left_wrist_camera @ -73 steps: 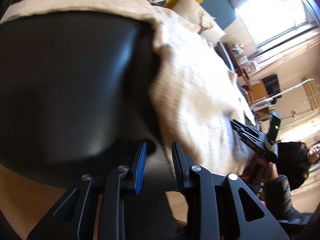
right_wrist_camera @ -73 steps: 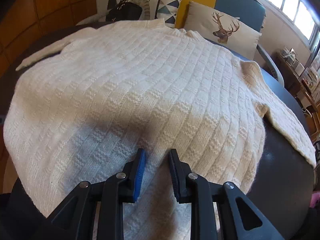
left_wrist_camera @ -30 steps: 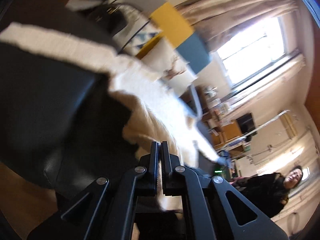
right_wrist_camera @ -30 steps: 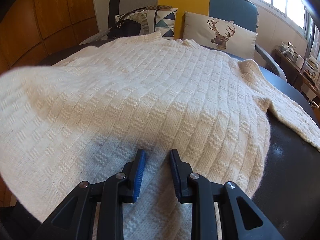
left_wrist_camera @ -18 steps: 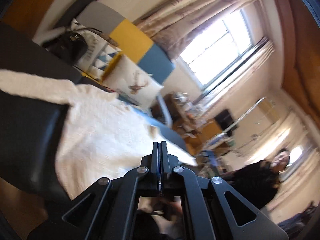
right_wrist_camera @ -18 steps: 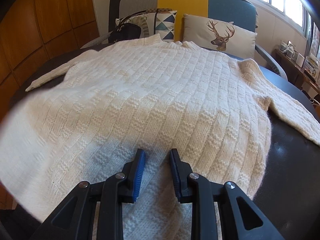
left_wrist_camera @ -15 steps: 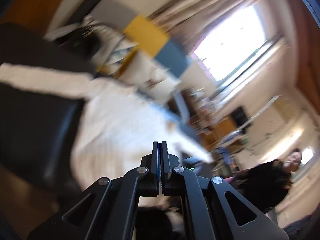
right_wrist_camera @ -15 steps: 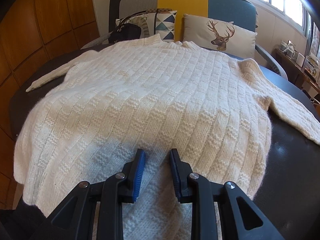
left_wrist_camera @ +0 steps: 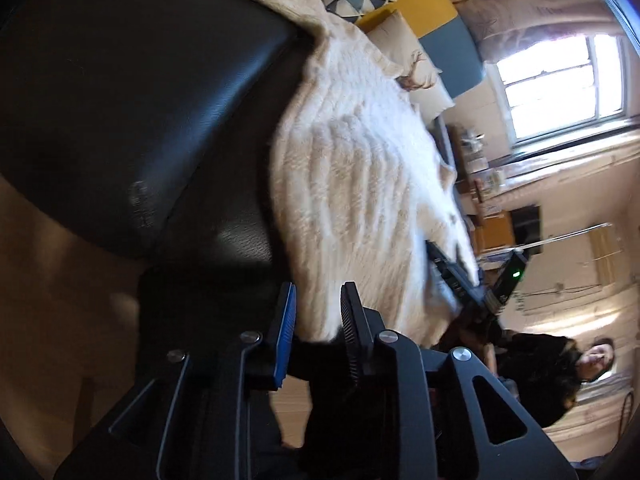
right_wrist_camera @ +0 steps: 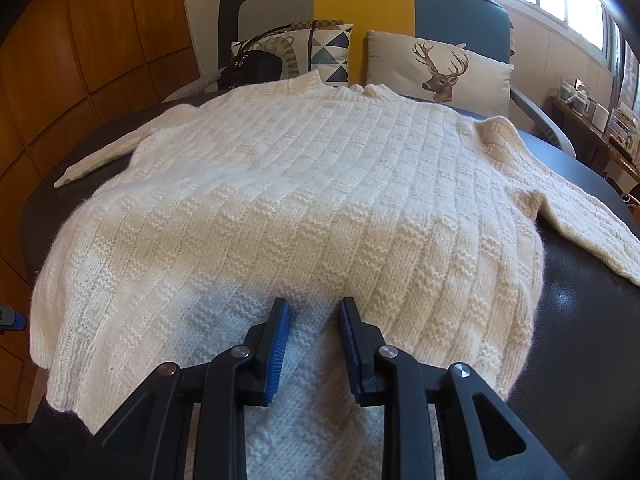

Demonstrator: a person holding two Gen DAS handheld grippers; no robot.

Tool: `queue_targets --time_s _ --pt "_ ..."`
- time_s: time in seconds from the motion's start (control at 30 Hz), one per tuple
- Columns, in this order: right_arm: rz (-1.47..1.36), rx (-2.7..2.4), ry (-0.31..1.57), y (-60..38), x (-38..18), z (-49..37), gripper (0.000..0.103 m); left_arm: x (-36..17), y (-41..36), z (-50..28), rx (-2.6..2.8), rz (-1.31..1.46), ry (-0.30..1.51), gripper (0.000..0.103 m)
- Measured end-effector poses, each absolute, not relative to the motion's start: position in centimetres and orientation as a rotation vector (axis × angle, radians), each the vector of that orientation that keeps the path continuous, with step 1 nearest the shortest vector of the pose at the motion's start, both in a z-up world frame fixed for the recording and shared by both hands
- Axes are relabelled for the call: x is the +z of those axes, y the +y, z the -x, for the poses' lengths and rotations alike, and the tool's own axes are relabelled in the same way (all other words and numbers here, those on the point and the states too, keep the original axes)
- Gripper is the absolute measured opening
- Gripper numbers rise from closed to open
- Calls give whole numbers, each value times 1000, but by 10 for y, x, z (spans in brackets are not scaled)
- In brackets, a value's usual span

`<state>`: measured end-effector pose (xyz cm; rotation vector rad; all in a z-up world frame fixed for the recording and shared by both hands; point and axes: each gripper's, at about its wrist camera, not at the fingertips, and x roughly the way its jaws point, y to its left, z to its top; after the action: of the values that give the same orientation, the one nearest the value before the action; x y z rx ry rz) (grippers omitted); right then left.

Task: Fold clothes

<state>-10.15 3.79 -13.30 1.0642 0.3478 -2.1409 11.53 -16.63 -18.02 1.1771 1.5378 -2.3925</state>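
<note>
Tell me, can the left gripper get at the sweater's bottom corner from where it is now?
Probably yes. The left gripper sits right at the sweater corner, its jaws having just been opening, with the knit edge between them and only bare black table beside it. Nothing blocks it.

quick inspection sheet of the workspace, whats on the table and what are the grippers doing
surface: dark leather-look table, mostly covered.
job's things: cream knit sweater spread flat, both sleeves out to the sides, no fold made.
clutter: black handbag at the far edge.
grippers: left gripper open, jaws have just been opening, sweater's corner between them, pads not pressing. right gripper over the hem, knit between its pads; grip cannot be told.
cables: nothing seen.
surroundings: sofa with deer cushion, wood panelling, a window, a person in dark clothes.
</note>
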Motion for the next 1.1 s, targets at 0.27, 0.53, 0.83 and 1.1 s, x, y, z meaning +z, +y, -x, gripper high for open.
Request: queue_targets --time_s 0.27,0.53,0.83,1.1 --pt "-1060 -2148 349 37 -133 100 25 -193 -170 -98 -2304 -1216 1563 35" --pt "-1055 -2146 360 37 -133 100 25 -152 -161 -86 -2415 -1183 1453 4" --pt "-1059 -2128 338 40 -133 103 25 -7 -165 -83 -2720 -932 1648 0" --pt "-1058 -2130 317 41 -134 104 25 -35 -184 -76 -2522 -1016 1369 4"
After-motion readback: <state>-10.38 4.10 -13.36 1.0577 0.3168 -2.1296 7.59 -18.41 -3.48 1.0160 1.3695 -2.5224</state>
